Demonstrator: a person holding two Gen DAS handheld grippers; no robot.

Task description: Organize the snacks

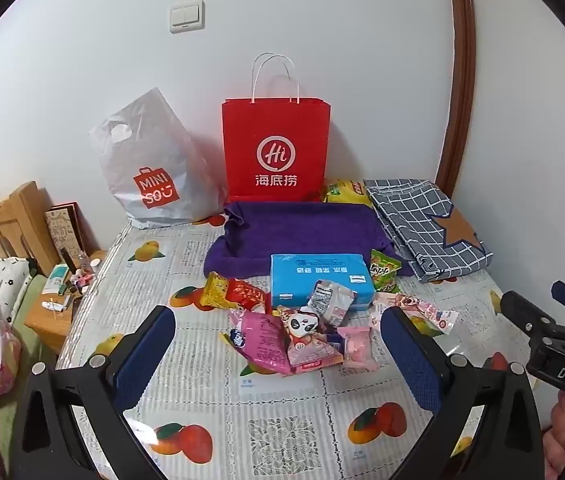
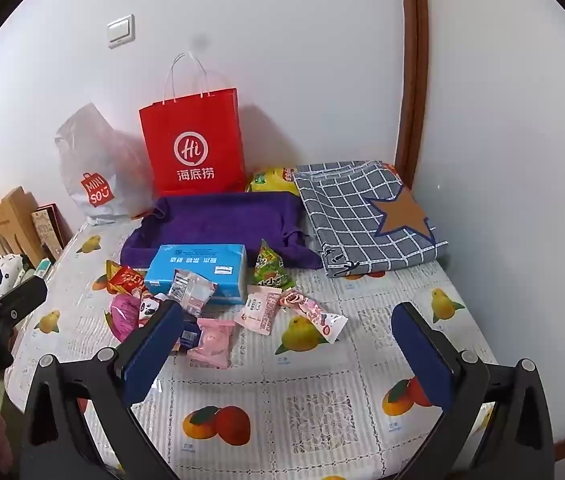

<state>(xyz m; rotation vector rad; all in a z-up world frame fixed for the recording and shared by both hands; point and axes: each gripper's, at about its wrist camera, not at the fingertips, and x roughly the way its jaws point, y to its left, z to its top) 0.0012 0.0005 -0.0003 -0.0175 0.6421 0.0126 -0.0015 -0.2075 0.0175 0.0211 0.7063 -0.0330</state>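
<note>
A pile of snack packets (image 1: 302,332) lies on the fruit-print tablecloth (image 1: 282,420), around a blue tissue pack (image 1: 320,282), which also shows in the right wrist view (image 2: 202,270). A purple cloth tray (image 1: 302,232) sits behind it, also in the right wrist view (image 2: 218,220). My left gripper (image 1: 278,332) is open and empty, just short of the pile. My right gripper (image 2: 286,328) is open and empty, over a pink packet (image 2: 212,340) and a long strawberry packet (image 2: 314,314). A green packet (image 2: 268,268) leans beside the tissue pack.
A red paper bag (image 1: 276,152) and a grey Miniso plastic bag (image 1: 150,172) stand against the wall. A folded checked cloth (image 1: 426,220) lies at the back right, a yellow bag (image 1: 344,192) behind it. A wooden bedside stand (image 1: 54,312) is left of the table.
</note>
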